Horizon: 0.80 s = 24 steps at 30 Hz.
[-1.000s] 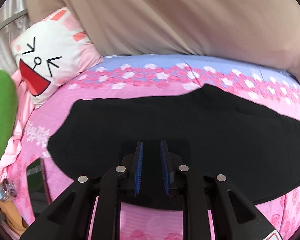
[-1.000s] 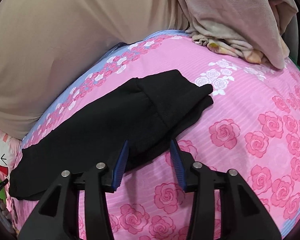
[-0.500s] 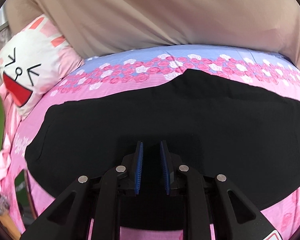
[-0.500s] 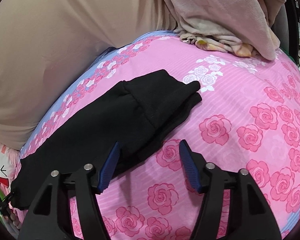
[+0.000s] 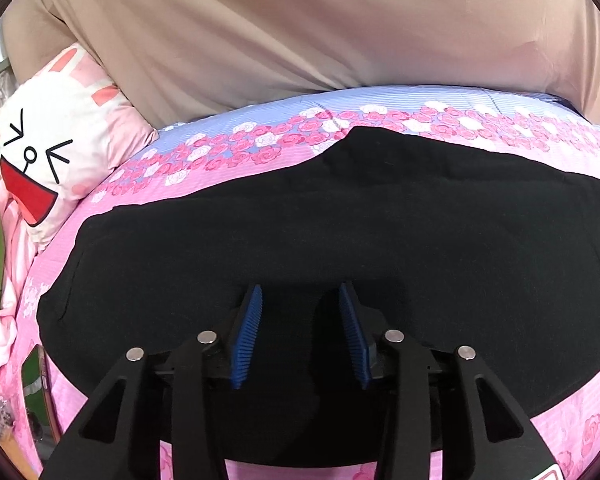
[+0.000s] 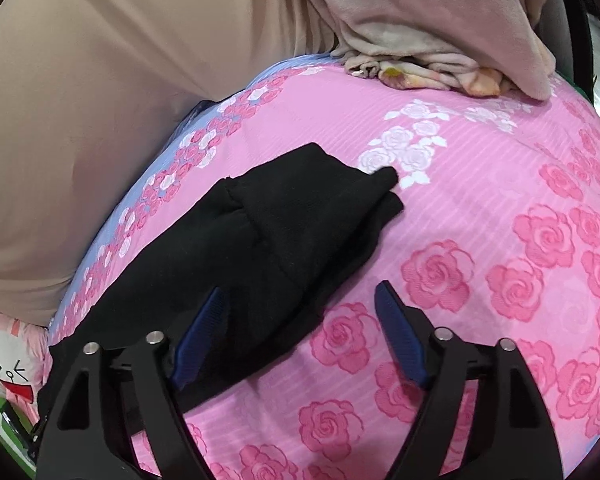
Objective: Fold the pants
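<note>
pants [image 5: 340,220] (black) | left fingers [image 5: 249,328] parted, empty | right fingers [image 6: 396,332] spread wide, empty

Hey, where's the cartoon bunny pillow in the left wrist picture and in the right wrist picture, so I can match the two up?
Left wrist view: the bunny pillow sits large at the left edge, above the left end of the black pants.
Right wrist view: the bunny pillow is small in the lower-left corner, partly cut off, past the far end of the pants.
Shared landmark: the blue strip with roses on the pink bedsheet, beside the beige curtain.
</note>
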Each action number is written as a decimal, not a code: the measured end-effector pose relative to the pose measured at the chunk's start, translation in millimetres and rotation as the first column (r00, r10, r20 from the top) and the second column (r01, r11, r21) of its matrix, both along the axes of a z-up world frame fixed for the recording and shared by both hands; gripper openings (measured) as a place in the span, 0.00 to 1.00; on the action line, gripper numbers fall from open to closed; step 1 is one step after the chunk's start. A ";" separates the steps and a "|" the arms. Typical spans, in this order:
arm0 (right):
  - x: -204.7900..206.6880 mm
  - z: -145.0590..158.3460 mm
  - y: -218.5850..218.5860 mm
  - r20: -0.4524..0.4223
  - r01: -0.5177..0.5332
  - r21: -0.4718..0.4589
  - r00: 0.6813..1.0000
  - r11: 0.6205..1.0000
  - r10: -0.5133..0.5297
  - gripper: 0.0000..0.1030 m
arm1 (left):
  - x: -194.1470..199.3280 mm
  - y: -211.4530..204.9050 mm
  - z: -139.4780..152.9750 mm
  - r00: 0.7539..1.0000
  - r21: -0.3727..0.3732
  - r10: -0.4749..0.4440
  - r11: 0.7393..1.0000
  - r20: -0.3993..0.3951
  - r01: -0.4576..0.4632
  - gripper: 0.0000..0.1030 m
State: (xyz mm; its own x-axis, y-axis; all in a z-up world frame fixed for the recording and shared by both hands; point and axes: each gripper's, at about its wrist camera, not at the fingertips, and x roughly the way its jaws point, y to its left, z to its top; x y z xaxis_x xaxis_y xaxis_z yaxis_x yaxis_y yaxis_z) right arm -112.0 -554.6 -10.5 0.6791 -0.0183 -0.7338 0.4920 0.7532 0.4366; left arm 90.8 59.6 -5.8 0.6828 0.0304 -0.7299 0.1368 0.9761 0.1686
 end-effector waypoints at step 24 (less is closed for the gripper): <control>80.6 105.5 286.1 0.192 -0.607 -0.267 0.728 0.749 0.658 0.19 | -10.7 7.7 2.0 1.000 -0.084 -0.015 0.996 0.018 0.017 0.45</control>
State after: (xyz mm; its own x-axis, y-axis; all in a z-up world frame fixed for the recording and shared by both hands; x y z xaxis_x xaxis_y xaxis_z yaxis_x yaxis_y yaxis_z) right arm -31.4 -268.5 95.1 0.7397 0.3763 -0.5579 -0.2382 0.9218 0.3059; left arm 80.1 67.3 -3.8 0.6950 -0.0415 -0.7178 0.1505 0.9846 0.0887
